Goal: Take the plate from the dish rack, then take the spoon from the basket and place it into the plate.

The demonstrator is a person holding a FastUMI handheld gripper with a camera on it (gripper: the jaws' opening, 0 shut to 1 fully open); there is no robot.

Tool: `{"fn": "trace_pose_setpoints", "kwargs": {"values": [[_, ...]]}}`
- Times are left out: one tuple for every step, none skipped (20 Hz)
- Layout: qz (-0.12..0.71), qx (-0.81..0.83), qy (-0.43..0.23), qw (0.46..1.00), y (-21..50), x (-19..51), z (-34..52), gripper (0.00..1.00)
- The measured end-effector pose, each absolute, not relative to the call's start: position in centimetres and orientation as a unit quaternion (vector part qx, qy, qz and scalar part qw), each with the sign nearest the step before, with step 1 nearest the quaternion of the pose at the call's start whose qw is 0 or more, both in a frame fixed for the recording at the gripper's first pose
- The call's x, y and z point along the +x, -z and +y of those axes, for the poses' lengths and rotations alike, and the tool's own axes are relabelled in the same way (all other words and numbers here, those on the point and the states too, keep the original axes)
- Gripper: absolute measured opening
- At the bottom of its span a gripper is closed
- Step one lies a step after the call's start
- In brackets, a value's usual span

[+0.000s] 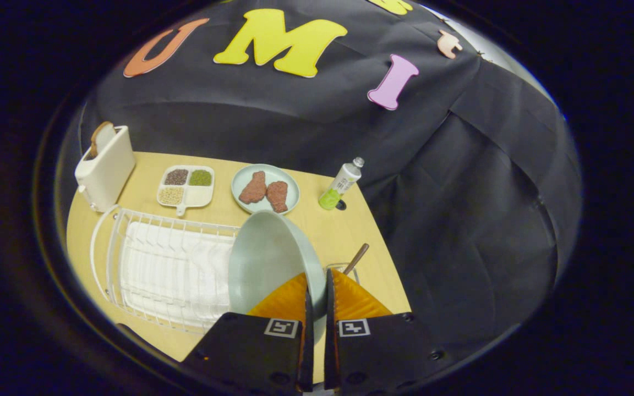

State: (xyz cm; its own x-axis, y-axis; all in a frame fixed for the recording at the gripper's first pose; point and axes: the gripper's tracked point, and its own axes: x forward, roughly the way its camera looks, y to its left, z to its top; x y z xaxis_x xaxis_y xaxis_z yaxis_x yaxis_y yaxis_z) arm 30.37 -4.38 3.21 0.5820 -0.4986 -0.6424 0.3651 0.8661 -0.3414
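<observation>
Jaws of gripper (317,283) clamped on rim of round pale-green plate (264,264), held tilted above white wire dish rack (157,264) on yellow bench (344,231).

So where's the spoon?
The spoon is in the basket, just beyond the gripper, which is clamped on the plate.

We see our gripper (317,294) as two blocky black bodies set side by side, each bearing a small square black-and-white marker on its upper face. Dark round screws dot their outer edges and lower corners. From each body rises an orange, finely ribbed finger (287,302) with a black inner pad.
</observation>
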Motion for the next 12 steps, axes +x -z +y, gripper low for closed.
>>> {"fn": "trace_pose_setpoints", "kwargs": {"values": [[0.388, -0.071, 0.230, 0.890, -3.2, 29.3, -4.4, 0.13], [0.389, -0.057, 0.214, 0.894, -3.0, 28.2, -4.4, 0.13], [0.389, -0.043, 0.200, 0.898, -2.8, 27.1, -4.5, 0.13], [0.389, -0.033, 0.187, 0.902, -2.4, 25.8, -4.5, 0.13], [0.388, -0.027, 0.174, 0.905, -2.0, 24.6, -4.6, 0.13], [0.389, -0.025, 0.161, 0.907, -1.4, 23.6, -4.7, 0.13], [0.388, -0.022, 0.150, 0.909, -0.8, 22.5, -4.7, 0.13], [0.386, -0.019, 0.139, 0.912, -0.1, 21.5, -4.6, 0.13], [0.384, -0.016, 0.129, 0.914, 0.6, 20.4, -4.6, 0.13], [0.383, -0.013, 0.119, 0.916, 1.6, 19.5, -4.6, 0.13], [0.383, -0.010, 0.109, 0.917, 2.5, 18.5, -4.5, 0.13], [0.383, -0.003, 0.099, 0.919, 3.5, 17.6, -4.4, 0.13]]}}
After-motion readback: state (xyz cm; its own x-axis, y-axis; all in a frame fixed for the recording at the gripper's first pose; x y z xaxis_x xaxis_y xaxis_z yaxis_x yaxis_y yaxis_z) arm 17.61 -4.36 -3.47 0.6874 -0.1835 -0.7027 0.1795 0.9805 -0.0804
